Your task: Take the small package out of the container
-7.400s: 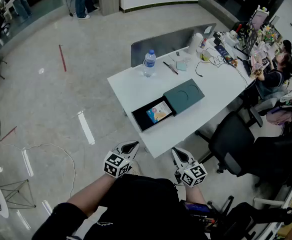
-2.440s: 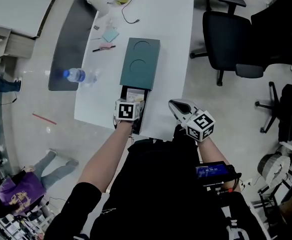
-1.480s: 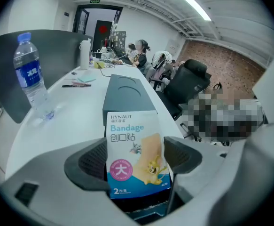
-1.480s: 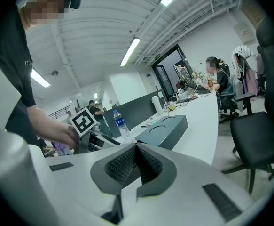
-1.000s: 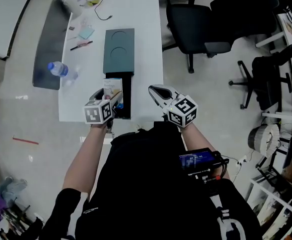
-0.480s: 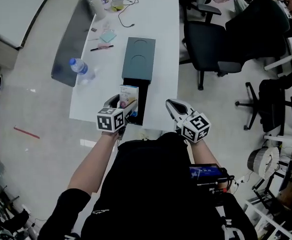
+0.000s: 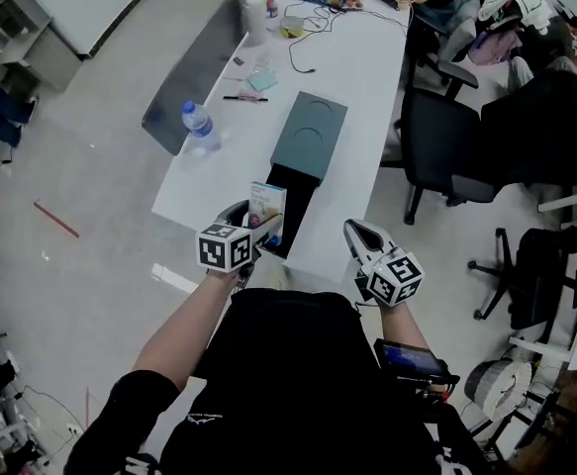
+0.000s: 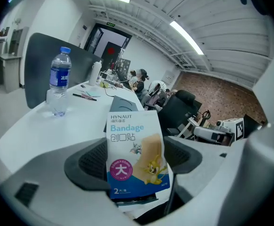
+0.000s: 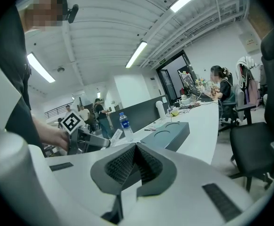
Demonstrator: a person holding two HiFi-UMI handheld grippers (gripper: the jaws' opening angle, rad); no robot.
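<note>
The small package (image 7: 266, 209), a blue and white bandage pack, stands upright between the jaws of my left gripper (image 7: 251, 228), which is shut on it just above the table's near edge. The left gripper view shows the pack (image 8: 136, 159) pinched at its lower part by my left gripper (image 8: 136, 163). The container (image 7: 308, 137) is a dark teal box with its black tray (image 7: 294, 204) slid out toward me. My right gripper (image 7: 359, 234) hangs to the right of the tray, off the table edge. Its jaws are shut on nothing in the right gripper view (image 9: 136, 166).
A water bottle (image 7: 198, 127) stands at the left of the white table (image 7: 357, 67), with a pen (image 7: 239, 98), a white cup (image 7: 256, 13) and cables farther back. Black office chairs (image 7: 446, 142) stand on the right. A grey partition runs along the table's left side.
The pack lay in the open tray at first. My left gripper went into the tray, closed on the pack and lifted it out; it now holds it up beside the tray.
</note>
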